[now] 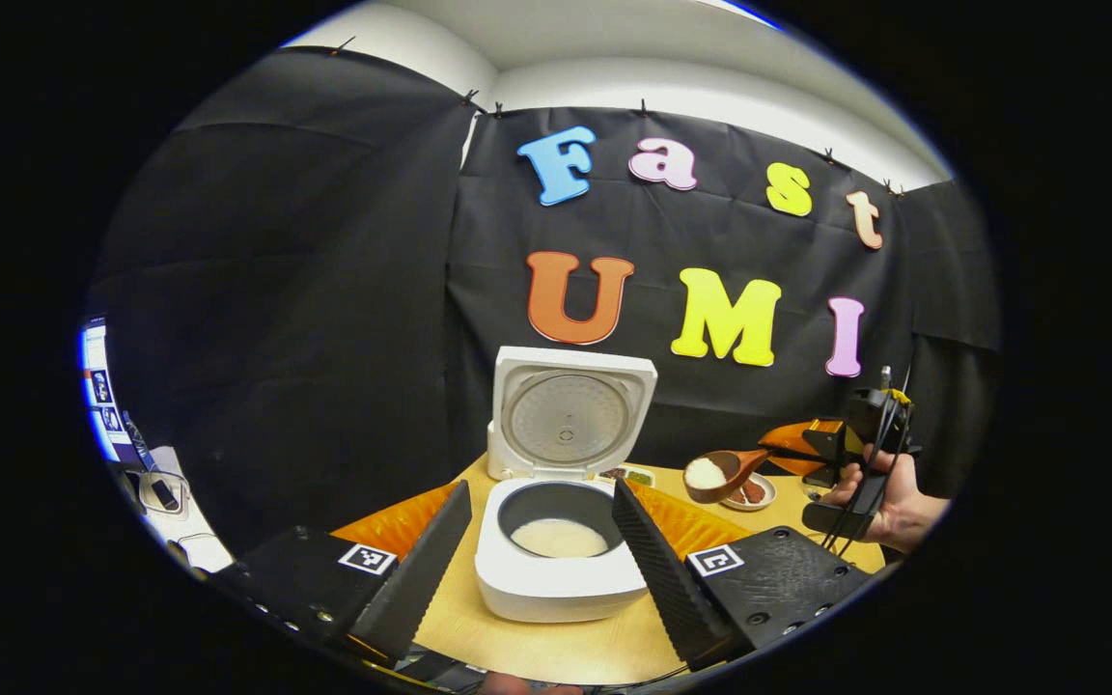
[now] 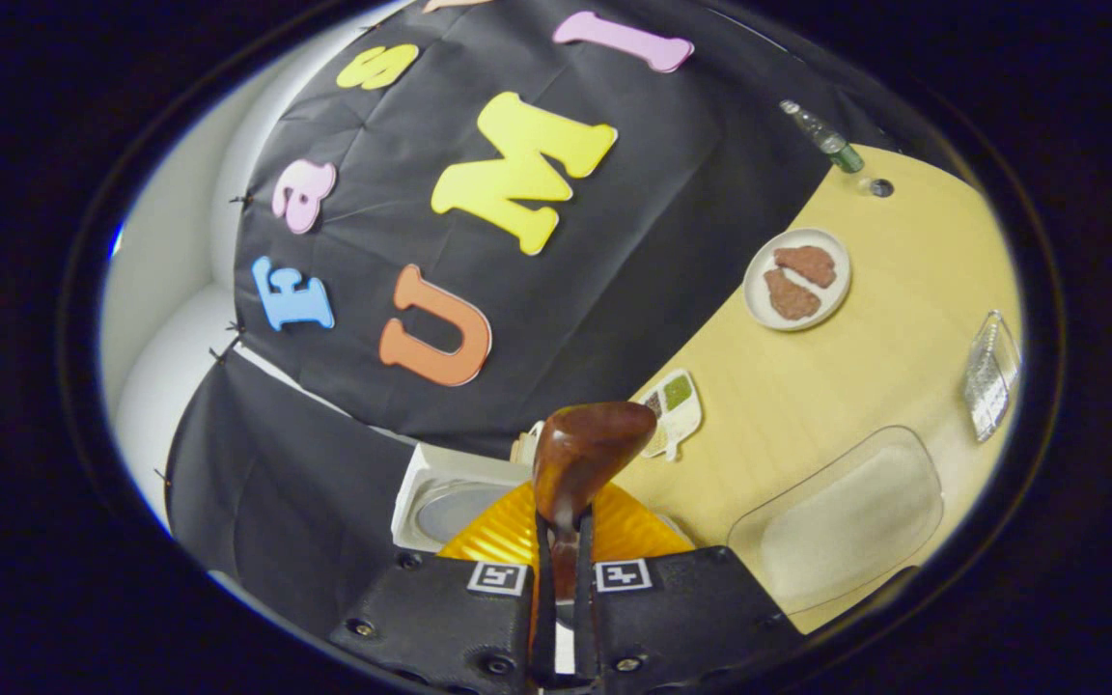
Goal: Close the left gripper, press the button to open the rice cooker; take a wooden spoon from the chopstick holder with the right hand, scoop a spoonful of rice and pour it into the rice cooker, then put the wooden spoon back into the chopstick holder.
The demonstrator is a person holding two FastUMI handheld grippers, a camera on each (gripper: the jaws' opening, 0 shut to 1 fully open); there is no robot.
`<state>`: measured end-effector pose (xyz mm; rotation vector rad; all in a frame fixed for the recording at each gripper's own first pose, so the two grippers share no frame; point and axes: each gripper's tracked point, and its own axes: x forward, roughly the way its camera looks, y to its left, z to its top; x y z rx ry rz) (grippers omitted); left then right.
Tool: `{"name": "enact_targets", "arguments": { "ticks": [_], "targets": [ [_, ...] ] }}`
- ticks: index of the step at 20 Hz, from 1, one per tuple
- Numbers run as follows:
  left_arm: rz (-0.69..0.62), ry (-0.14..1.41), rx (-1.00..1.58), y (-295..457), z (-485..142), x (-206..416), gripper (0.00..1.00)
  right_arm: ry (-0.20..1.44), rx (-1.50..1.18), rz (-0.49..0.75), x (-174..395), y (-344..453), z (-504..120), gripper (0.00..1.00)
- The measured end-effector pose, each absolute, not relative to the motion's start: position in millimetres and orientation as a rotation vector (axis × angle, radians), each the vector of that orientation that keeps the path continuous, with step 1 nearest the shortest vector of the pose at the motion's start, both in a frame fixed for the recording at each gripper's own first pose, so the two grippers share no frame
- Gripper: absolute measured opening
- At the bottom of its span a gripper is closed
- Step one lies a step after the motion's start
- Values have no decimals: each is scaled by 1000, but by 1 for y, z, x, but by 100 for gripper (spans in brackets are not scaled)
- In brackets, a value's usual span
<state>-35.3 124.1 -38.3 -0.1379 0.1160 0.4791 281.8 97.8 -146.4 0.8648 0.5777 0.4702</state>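
Left gripper view: I had my left gripper (image 1: 542,541) released, fingers spread wide with the rice cooker (image 1: 561,569) sitting between them, not touching either finger. Cooker lid (image 1: 570,415) stood open and upright at the back, inner pot (image 1: 558,521) had a layer of rice (image 1: 559,539) at the bottom. Cooker sat on the wooden table (image 1: 556,647), with an orange mat (image 1: 402,521) behind it. Off to the right I saw the right gripper (image 1: 792,452) held by a hand (image 1: 889,507), grasping the wooden spoon (image 1: 722,473) by its handle. Spoon bowl was loaded with white rice, held level above the table, to the right of the cooker and well apart from the pot. Small plate (image 1: 749,494) lay just behind and below the spoon bowl.

Right gripper view: my right gripper (image 2: 564,579) was clenched on the wooden spoon (image 2: 580,454), both fingers pressing the handle, the underside of the bowl sticking out ahead. View was tilted hard. Open rice cooker lid (image 2: 440,502) showed past the spoon on the left, with the orange mat (image 2: 508,531) under the spoon. On the table (image 2: 903,386) I saw a plate (image 2: 797,280) with two brown pieces, a small tray (image 2: 674,410) with green bits, a clear container (image 2: 841,516) of rice near the gripper, a clear glass object (image 2: 990,372) at the far edge, and a bottle (image 2: 821,137) lying near the wall
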Motion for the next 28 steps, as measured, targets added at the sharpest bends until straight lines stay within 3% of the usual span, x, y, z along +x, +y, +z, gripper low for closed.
{"name": "enact_targets", "arguments": {
  "ticks": [11,28],
  "targets": [
    [574,131,-135,173,-45,-75,94,546,460,492,306,223,-185,13],
    [573,123,-140,189,-44,-68,95,197,-211,696,269,297,-144,13]
  ]
}}
